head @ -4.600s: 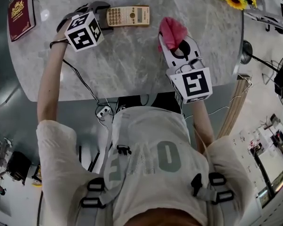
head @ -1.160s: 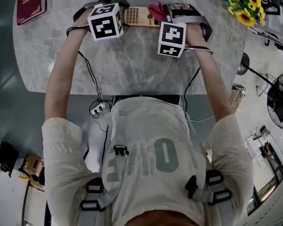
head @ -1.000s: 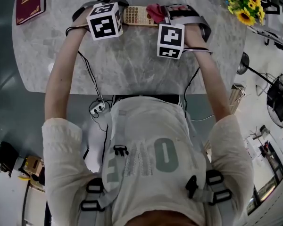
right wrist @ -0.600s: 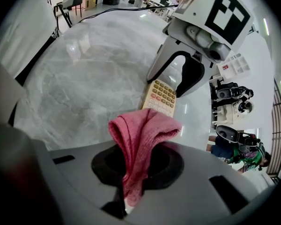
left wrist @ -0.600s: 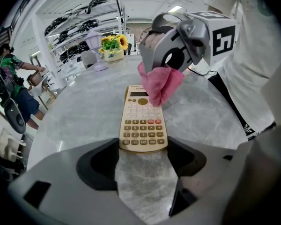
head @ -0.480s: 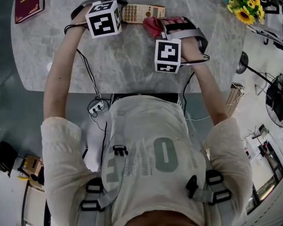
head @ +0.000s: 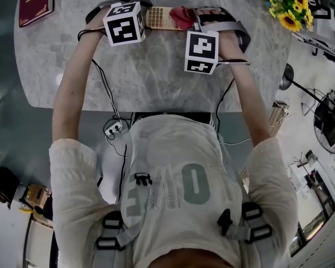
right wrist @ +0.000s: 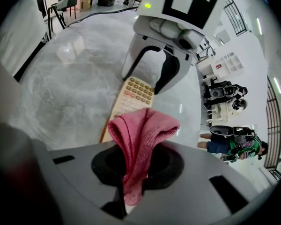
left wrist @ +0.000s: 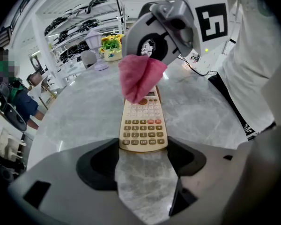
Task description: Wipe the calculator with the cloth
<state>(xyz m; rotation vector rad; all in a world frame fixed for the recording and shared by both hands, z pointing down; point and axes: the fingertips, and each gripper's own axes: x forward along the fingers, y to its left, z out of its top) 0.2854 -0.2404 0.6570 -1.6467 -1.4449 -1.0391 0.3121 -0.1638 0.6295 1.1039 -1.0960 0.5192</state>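
Observation:
A beige calculator (head: 158,17) lies flat on the grey marble table (head: 156,77) at its far side. My left gripper (head: 140,17) straddles the keypad end, and its black pads (left wrist: 102,165) press the calculator's (left wrist: 143,125) two sides. My right gripper (head: 192,18) is shut on a pink cloth (head: 181,17). The bunched cloth (left wrist: 138,78) hangs from that gripper (left wrist: 152,55) onto the calculator's display end. In the right gripper view the cloth (right wrist: 140,139) sticks up between the jaws, with the calculator (right wrist: 131,100) and the left gripper (right wrist: 152,74) beyond it.
A maroon booklet (head: 36,1) lies at the table's far left. Yellow flowers (head: 290,7) stand at the far right, near the rounded edge. Cables hang off the near edge. People sit in the background, beyond the table.
The right gripper with the cloth slid off the calculator toward me half a second ago, then went back onto its display end. The left gripper and the calculator stayed put.

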